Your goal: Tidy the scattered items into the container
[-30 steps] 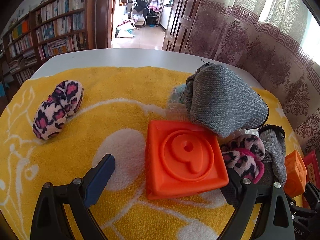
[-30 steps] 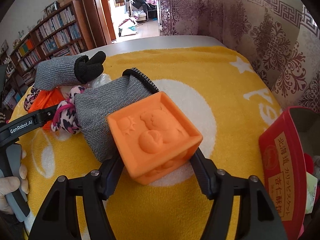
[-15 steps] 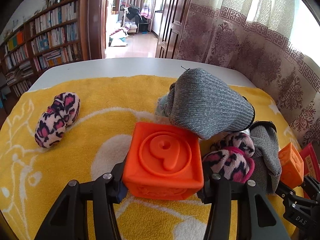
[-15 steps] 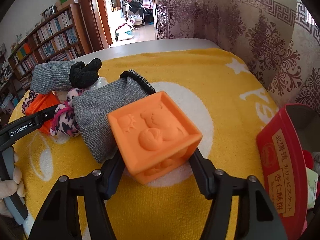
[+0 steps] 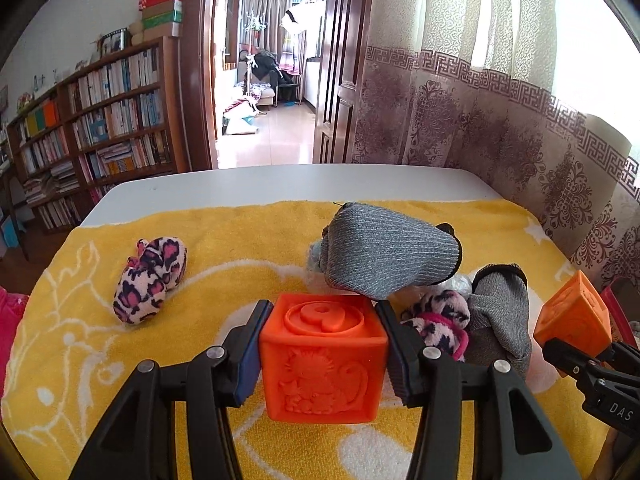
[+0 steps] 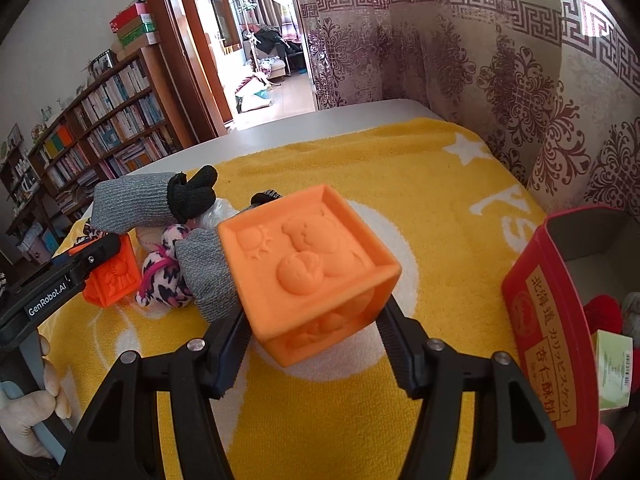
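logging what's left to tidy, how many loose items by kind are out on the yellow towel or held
orange blocks: 2, the red-orange block and the light orange block
grey gloves: 2, and
leopard-print socks: 2, and
total: 6

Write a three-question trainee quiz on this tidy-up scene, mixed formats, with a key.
1. True or false: the left gripper is clamped on the cube with the raised 9.
2. What does the right gripper hold? A) a grey sock B) the paler orange cube C) a leopard-print sock
3. Fill in: the red container stands on the ___ side of the right wrist view.

Key: 1 true; 2 B, its jaws closing on that cube; 3 right.
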`<action>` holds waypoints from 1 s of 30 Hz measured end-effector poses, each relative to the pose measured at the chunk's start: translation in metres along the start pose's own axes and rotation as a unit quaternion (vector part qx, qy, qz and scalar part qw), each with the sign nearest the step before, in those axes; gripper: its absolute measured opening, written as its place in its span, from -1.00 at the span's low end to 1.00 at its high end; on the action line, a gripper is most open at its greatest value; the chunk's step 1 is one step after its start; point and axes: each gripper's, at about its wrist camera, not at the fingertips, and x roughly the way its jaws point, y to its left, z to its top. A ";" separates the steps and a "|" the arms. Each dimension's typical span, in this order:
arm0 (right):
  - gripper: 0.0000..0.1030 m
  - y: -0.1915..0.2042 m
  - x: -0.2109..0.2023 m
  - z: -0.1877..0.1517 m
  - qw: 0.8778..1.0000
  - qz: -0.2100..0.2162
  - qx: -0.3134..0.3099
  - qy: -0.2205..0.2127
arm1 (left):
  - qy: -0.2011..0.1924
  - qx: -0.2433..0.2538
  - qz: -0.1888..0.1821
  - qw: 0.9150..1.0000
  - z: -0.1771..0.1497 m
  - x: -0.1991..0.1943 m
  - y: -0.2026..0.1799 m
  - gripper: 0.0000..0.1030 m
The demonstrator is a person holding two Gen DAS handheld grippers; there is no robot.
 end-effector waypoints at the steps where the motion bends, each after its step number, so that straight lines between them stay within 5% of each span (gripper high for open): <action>1: 0.26 -0.001 -0.001 0.001 1.000 0.003 0.003 -0.002 | -0.002 -0.001 -0.001 1.000 0.000 -0.001 0.000 0.04; 30: 0.27 -0.012 -0.007 0.005 0.999 0.009 0.033 -0.011 | -0.060 0.002 -0.033 0.998 0.019 -0.046 -0.010 0.04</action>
